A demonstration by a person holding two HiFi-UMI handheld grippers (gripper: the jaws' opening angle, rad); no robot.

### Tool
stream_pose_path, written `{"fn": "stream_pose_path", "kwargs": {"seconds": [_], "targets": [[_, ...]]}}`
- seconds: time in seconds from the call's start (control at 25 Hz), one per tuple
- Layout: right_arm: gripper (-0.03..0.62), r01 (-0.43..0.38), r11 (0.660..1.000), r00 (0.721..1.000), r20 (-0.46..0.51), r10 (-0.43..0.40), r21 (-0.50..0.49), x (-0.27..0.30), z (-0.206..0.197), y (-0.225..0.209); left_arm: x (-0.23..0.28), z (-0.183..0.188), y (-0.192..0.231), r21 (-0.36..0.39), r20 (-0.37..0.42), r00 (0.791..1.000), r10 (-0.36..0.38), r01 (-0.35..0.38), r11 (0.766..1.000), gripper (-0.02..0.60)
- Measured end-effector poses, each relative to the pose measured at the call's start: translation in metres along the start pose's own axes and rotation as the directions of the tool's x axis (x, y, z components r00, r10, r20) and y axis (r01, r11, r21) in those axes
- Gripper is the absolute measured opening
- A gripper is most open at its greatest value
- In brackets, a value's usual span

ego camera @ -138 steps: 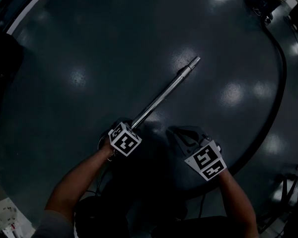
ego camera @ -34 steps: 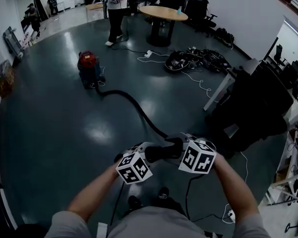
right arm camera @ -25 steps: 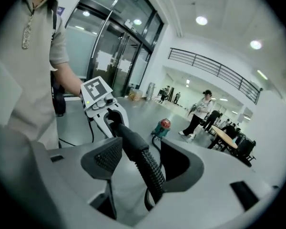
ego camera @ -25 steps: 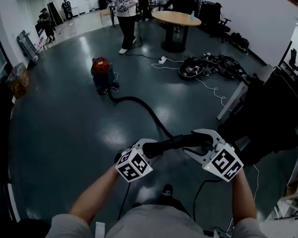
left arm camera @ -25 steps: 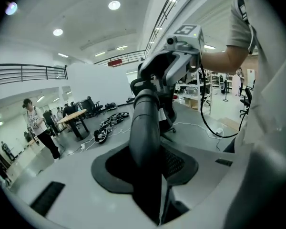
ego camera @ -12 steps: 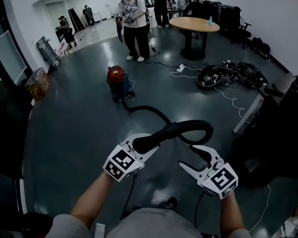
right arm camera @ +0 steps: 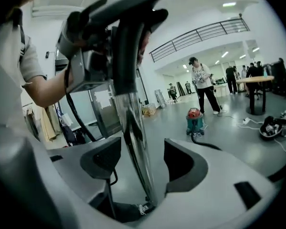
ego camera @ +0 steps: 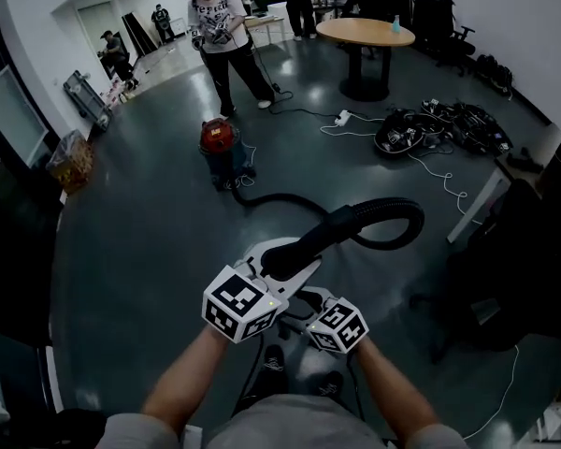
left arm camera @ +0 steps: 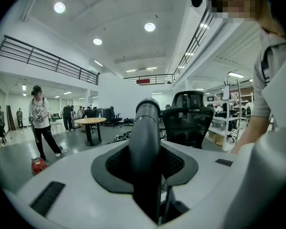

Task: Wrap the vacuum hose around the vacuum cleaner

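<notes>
1. Jaws of the left gripper are closed on the thick black end of the vacuum hose. The hose fills the gap between the pads and runs straight away from the camera.
2. Right gripper sits just below and beside the left one. Its jaws stand apart and hold nothing, though a shiny metal wand passes between them with a gap on either side.
3. Wand's long axis is near upright, hanging down from the held hose end above.
4. Seen from the head view, the hose curves up and to the right from the left gripper. It loops back, drops to the floor and snakes away to the vacuum cleaner.
5. Red-topped cleaner stands on the floor, well ahead of both grippers and a little to the left. A standing person is just beyond it.
6. Coming move likely turns on that gap: the held end must be carried forward to the cleaner. The right gripper is free and nearer the wand, so it could close there to steady the load.
</notes>
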State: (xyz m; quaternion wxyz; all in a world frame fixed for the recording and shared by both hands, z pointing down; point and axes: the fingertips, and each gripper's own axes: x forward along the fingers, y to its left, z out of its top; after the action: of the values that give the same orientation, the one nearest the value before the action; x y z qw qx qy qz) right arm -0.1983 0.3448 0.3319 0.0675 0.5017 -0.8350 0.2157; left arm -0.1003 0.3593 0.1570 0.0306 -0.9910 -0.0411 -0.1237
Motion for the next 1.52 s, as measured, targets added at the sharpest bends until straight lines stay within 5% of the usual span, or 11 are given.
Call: {"fn": "stream_pose_path", "kwargs": {"seconds": [0.16, 0.44, 0.56, 0.76, 1.04, 1.24, 1.52], "targets": [[0.276, -0.002, 0.995, 1.0, 0.002, 0.002, 0.095, 0.043, -0.011, -0.003, 0.003, 0.005, 0.021, -0.043, 0.02, 0.999, -0.025, 0.026, 0.999, 0.152], [0.271, 0.147, 0.98, 0.986, 0.061, -0.156, 0.138, 0.12, -0.007, -0.026, -0.01, -0.002, 0.057, -0.069, 0.053, 0.993, -0.103, 0.107, 0.992, 0.153], [0.157, 0.201, 0.979, 0.979, 0.034, -0.202, 0.034, 0.135, 0.0, -0.034, -0.018, -0.003, 0.086, -0.094, 0.071, 0.991, -0.114, 0.121, 0.988, 0.153], [0.127, 0.284, 0.956, 0.955, -0.061, -0.289, -0.078, 0.129, -0.007, -0.035, -0.037, -0.012, 0.126, -0.167, 0.079, 0.988, -0.13, 0.142, 0.976, 0.153], [0.124, 0.408, 0.847, 0.85, -0.198, -0.488, -0.34, 0.08, -0.013, -0.075, -0.049, -0.028, 0.166, -0.282, 0.127, 0.979, -0.162, 0.192, 0.94, 0.154], [0.123, 0.385, 0.804, 0.803, -0.264, -0.533, -0.452, 0.051, -0.007, -0.085, -0.052, -0.035, 0.179, -0.325, 0.136, 0.978, -0.158, 0.195, 0.925, 0.161], [0.123, 0.3, 0.803, 0.776, -0.358, -0.52, -0.515, 0.027, -0.01, -0.106, -0.035, -0.047, 0.186, -0.345, 0.095, 0.991, -0.091, 0.118, 0.931, 0.172]]}}
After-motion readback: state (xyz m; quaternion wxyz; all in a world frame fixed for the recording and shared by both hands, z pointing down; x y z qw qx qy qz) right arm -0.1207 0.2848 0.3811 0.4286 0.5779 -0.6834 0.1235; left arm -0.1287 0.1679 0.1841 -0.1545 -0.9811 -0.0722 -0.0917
